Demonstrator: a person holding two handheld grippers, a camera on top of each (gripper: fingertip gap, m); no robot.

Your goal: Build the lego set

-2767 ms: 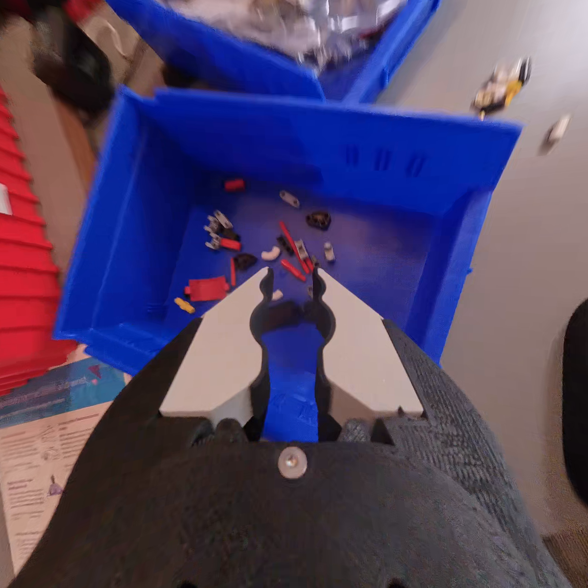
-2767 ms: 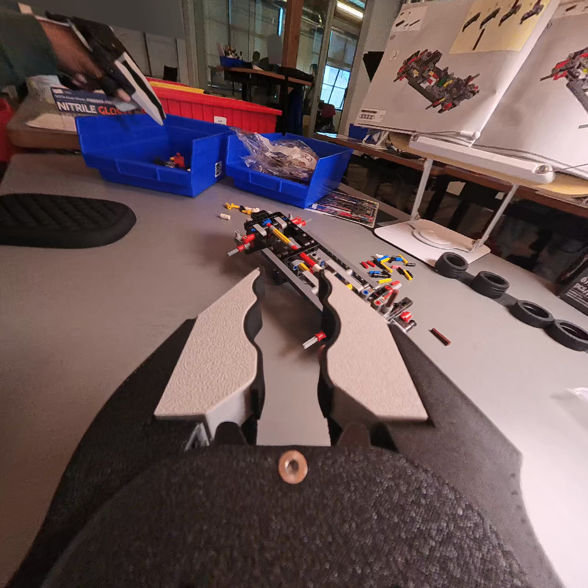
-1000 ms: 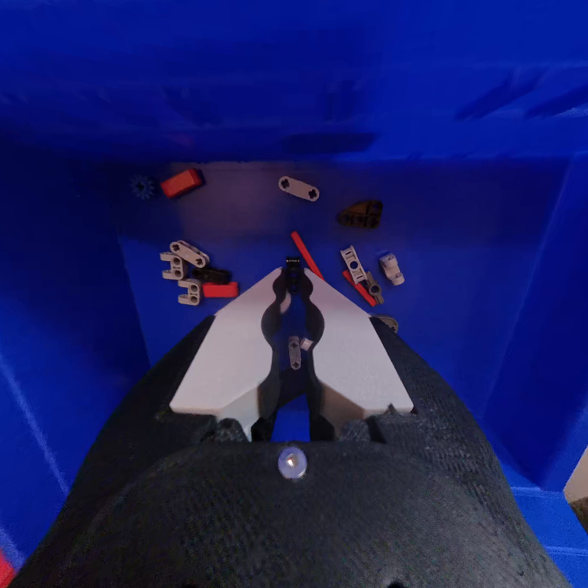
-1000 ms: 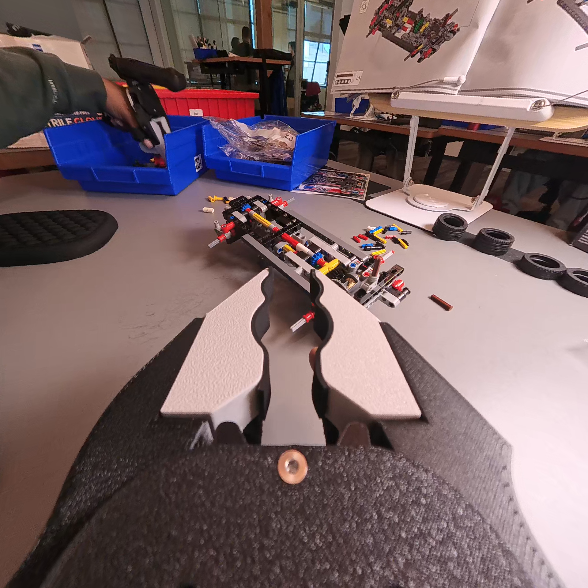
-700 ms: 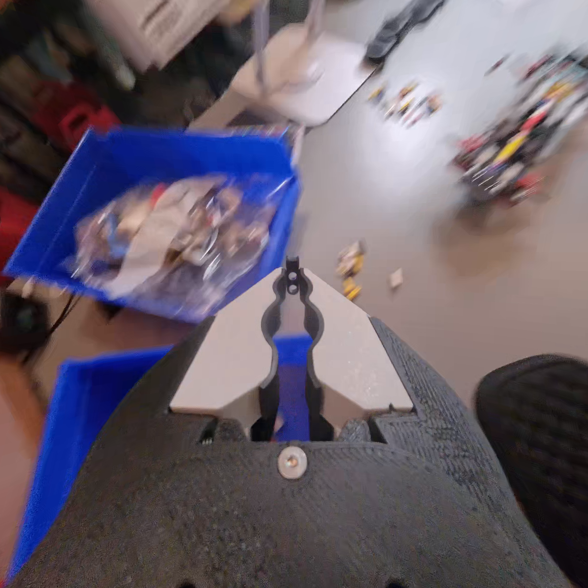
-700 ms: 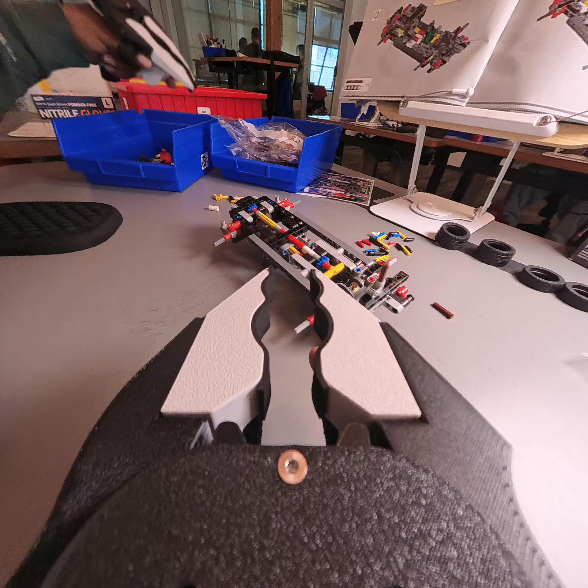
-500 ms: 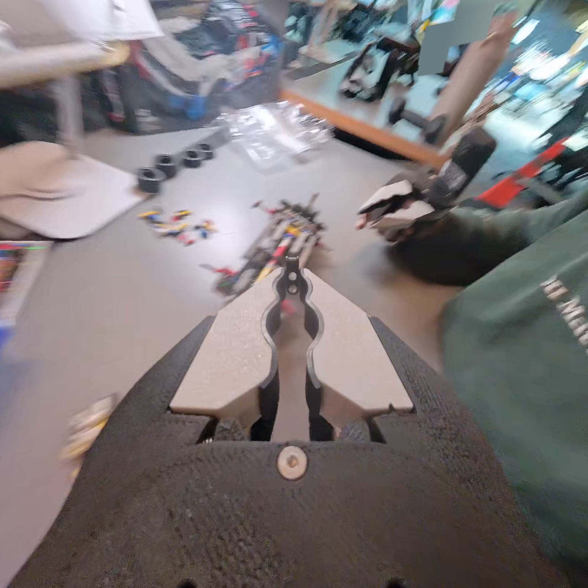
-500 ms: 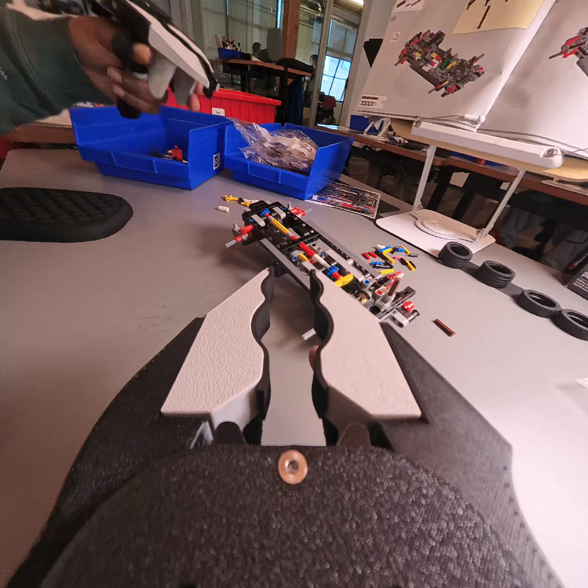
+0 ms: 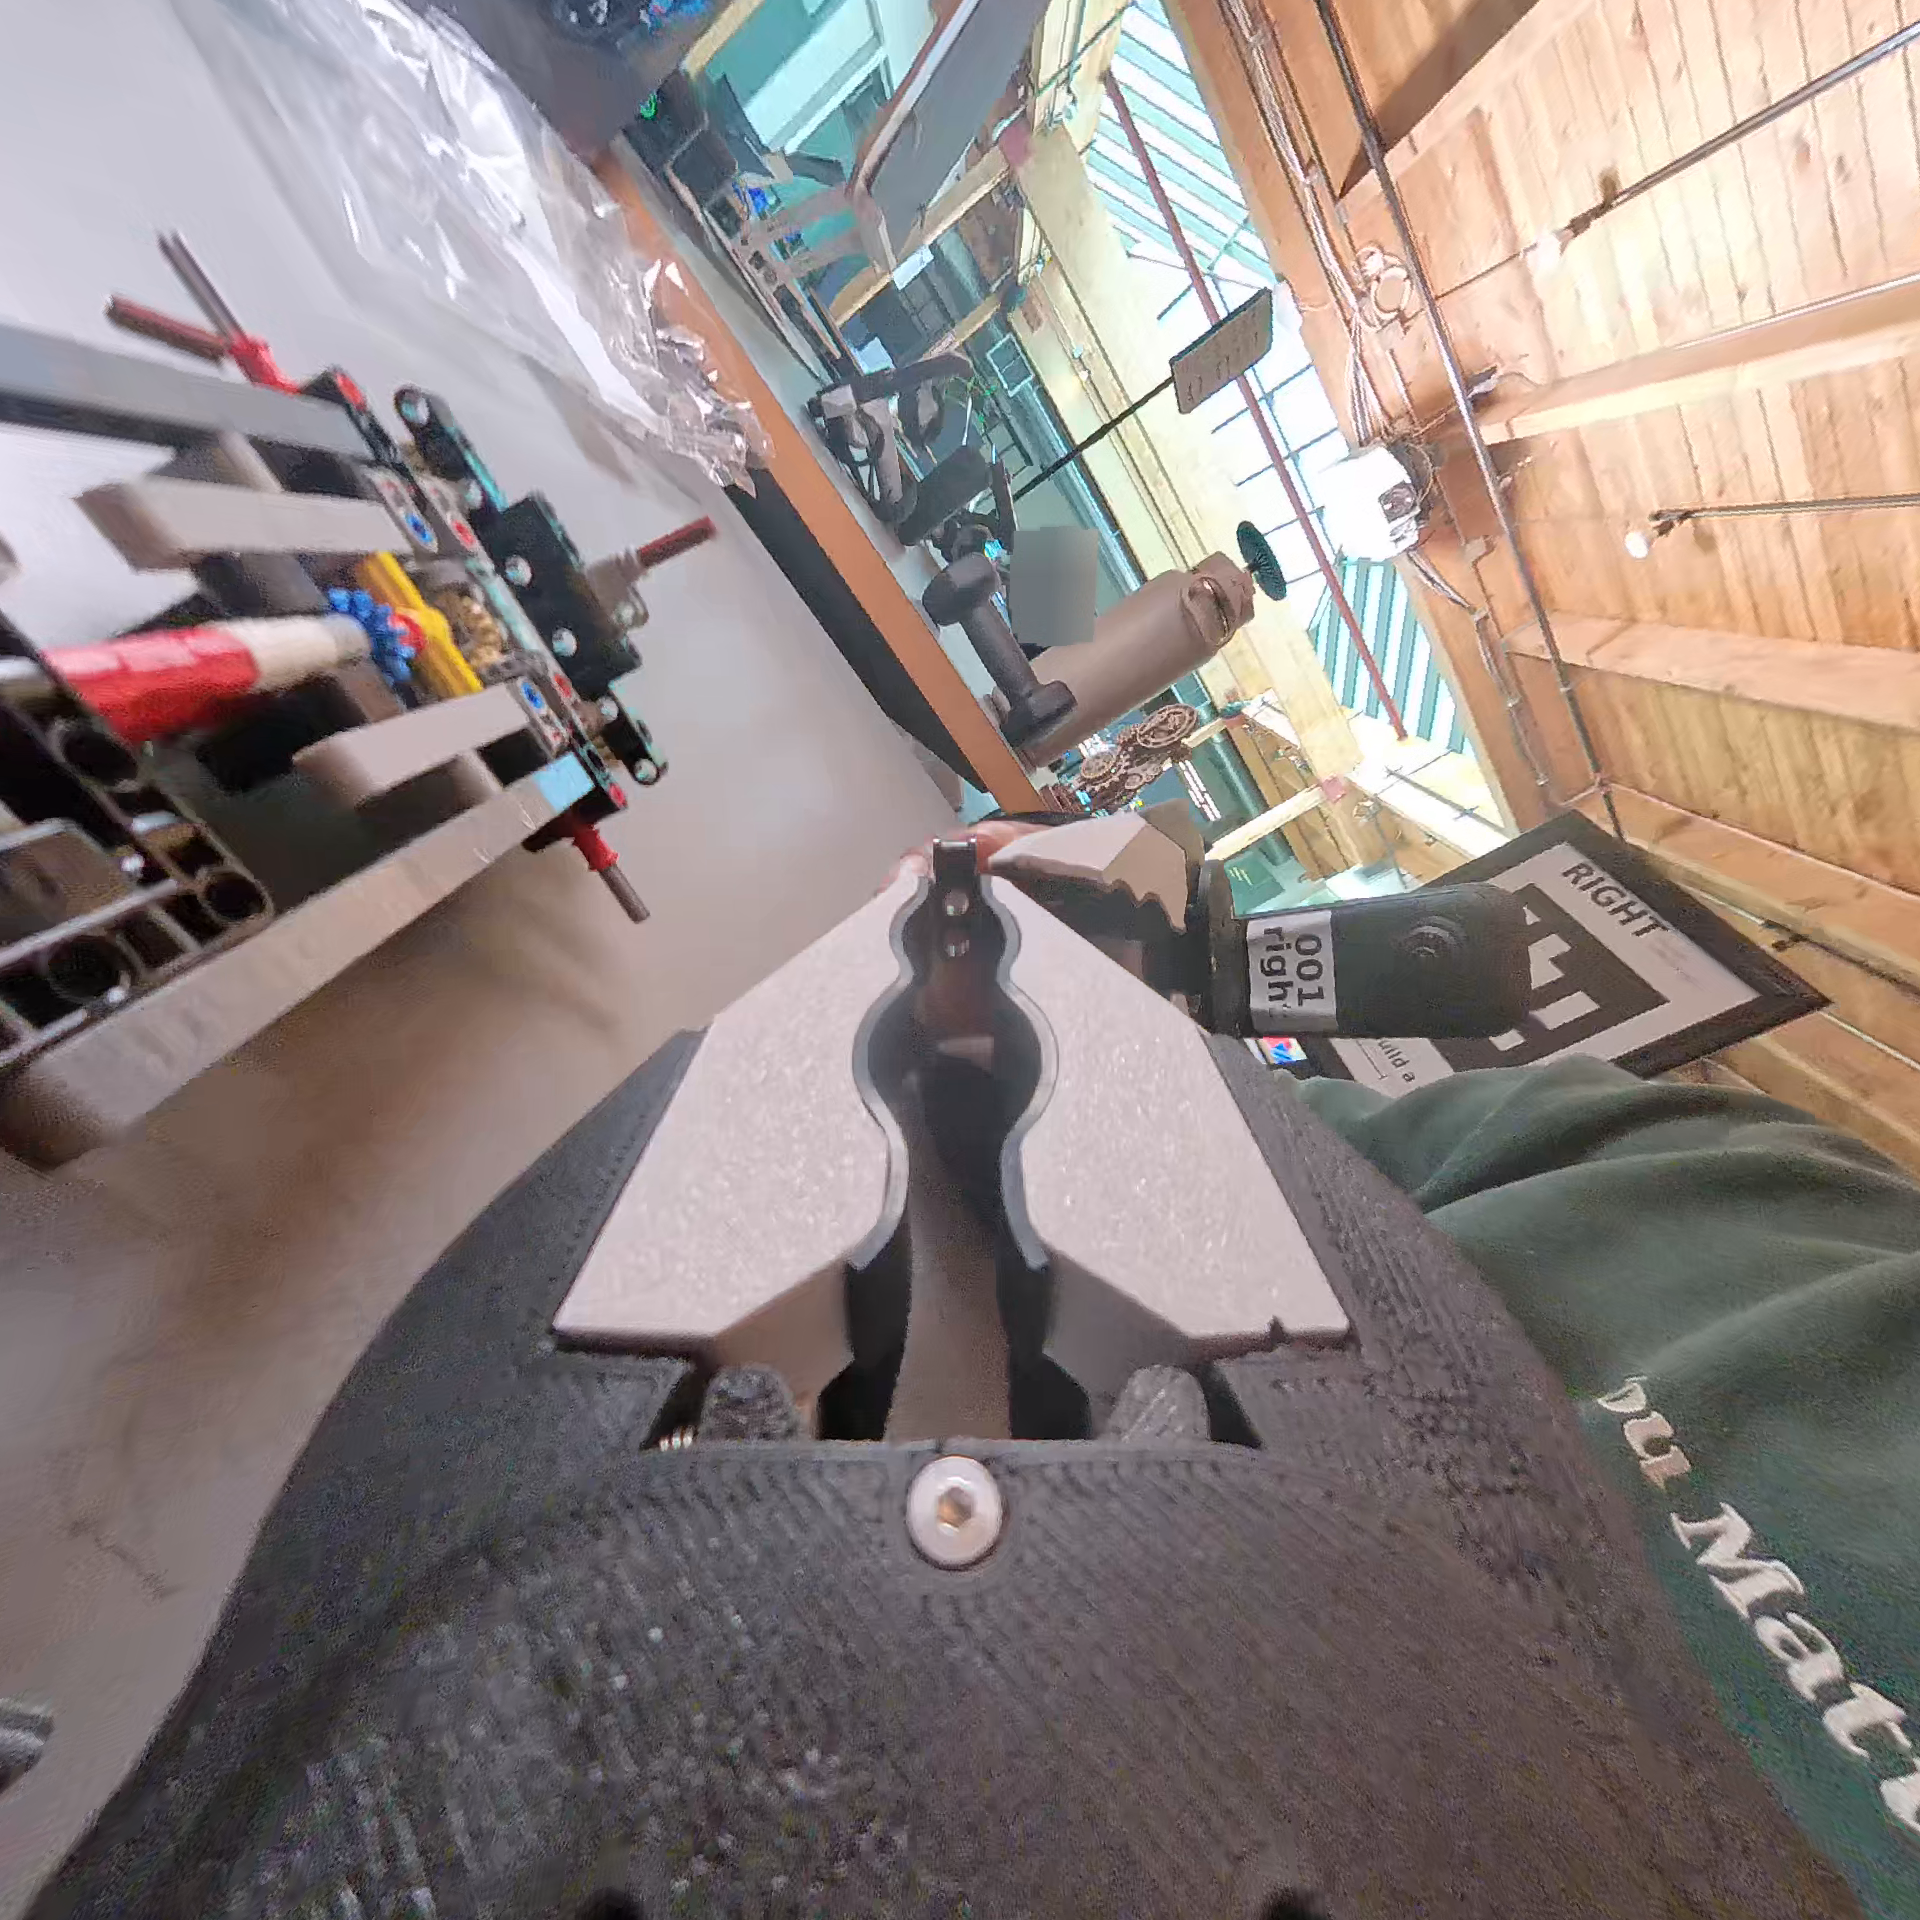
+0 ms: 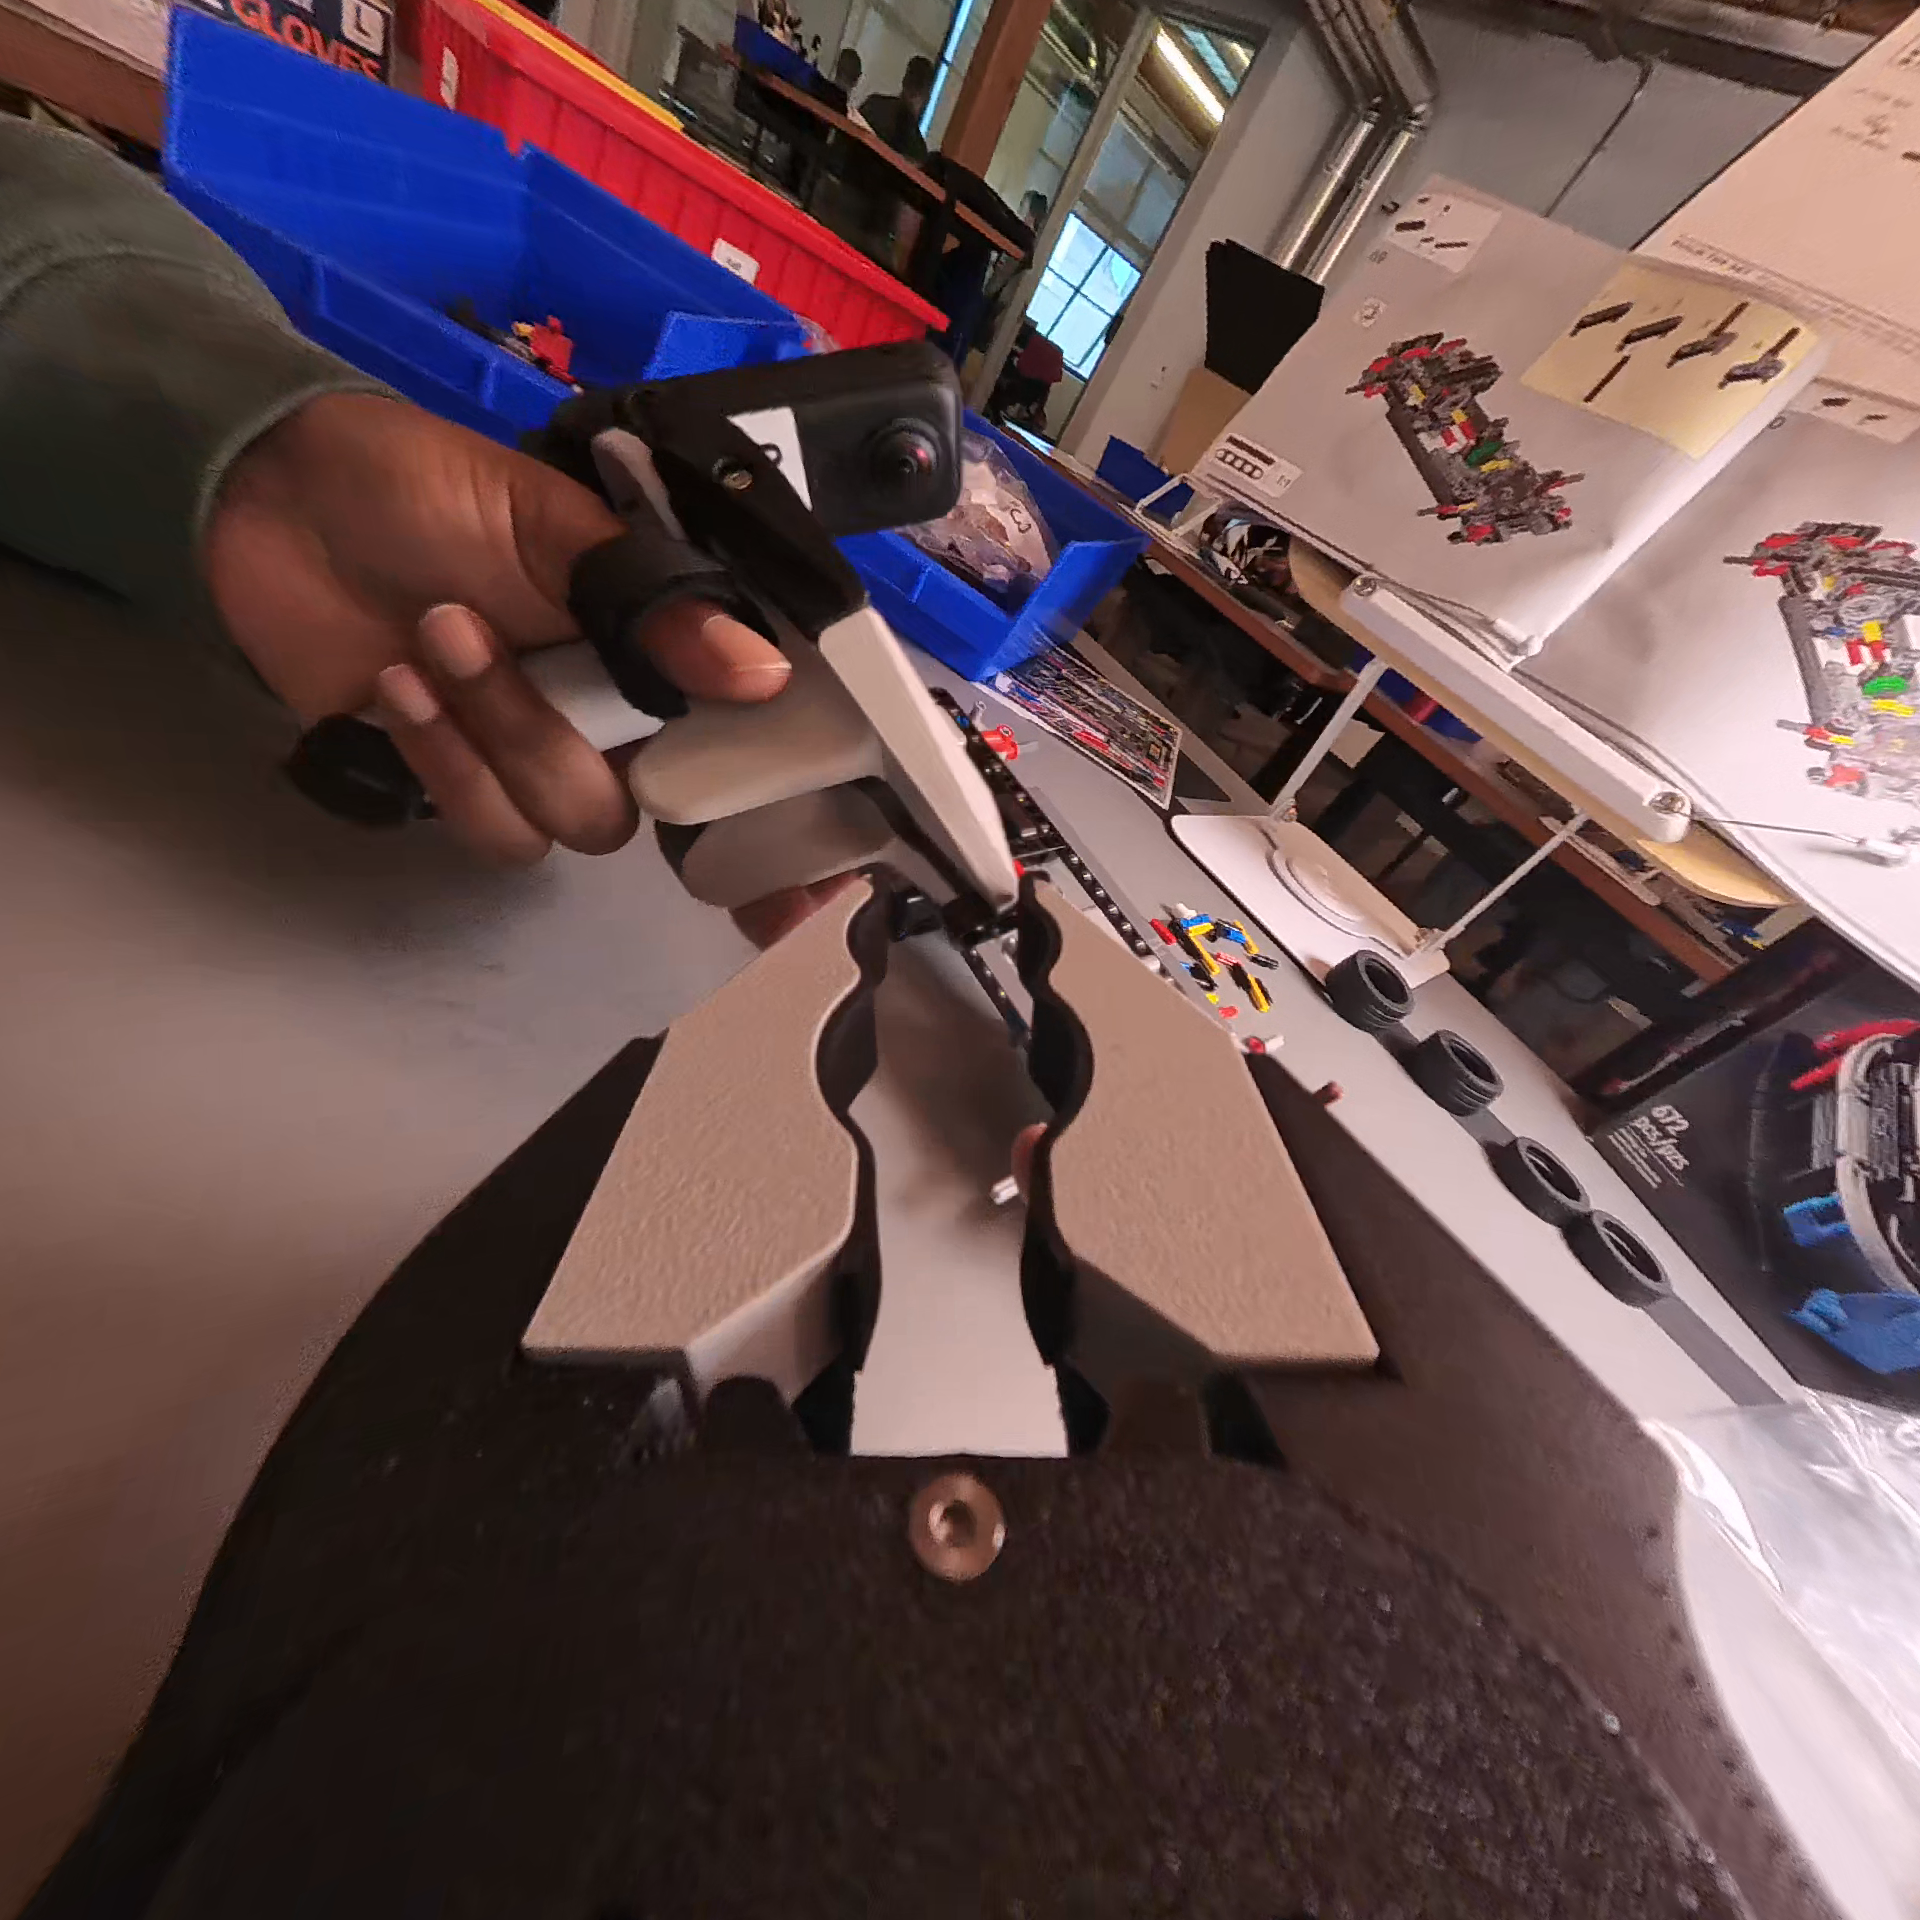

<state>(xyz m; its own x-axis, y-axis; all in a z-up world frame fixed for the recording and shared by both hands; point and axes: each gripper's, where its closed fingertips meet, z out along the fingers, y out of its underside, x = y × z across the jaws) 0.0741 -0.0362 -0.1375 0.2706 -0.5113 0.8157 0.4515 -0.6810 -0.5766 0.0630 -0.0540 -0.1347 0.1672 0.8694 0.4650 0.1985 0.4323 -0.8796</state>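
My left gripper (image 9: 954, 883) is shut on a small black lego piece (image 9: 953, 914) with two holes, which sticks out past its tips. In the right wrist view a hand holds this left gripper (image 10: 987, 883), and the black piece (image 10: 961, 920) lies between the fingertips of my right gripper (image 10: 954, 909). The right gripper's jaws are apart, one on each side of the piece. The right gripper also shows in the left wrist view (image 9: 1091, 862), tip to tip with the left. The half-built lego chassis (image 9: 312, 644) lies on the grey table, partly hidden behind the left gripper (image 10: 1003, 769).
Loose coloured pins (image 10: 1210, 956) and several black tyres (image 10: 1371, 987) lie to the right. Two blue bins (image 10: 416, 239) and a red bin (image 10: 665, 177) stand at the back. The instruction booklet (image 10: 1455, 436) is on a white stand, with the set's box (image 10: 1818, 1164) and a clear plastic bag (image 10: 1818, 1558) nearby. Both grippers' tips are close together, under 4 cm apart.
The left gripper shut on a black piece in the blue bin, lifted out and swung across to meet the right gripper. The right gripper tilted and rose toward it, still open.
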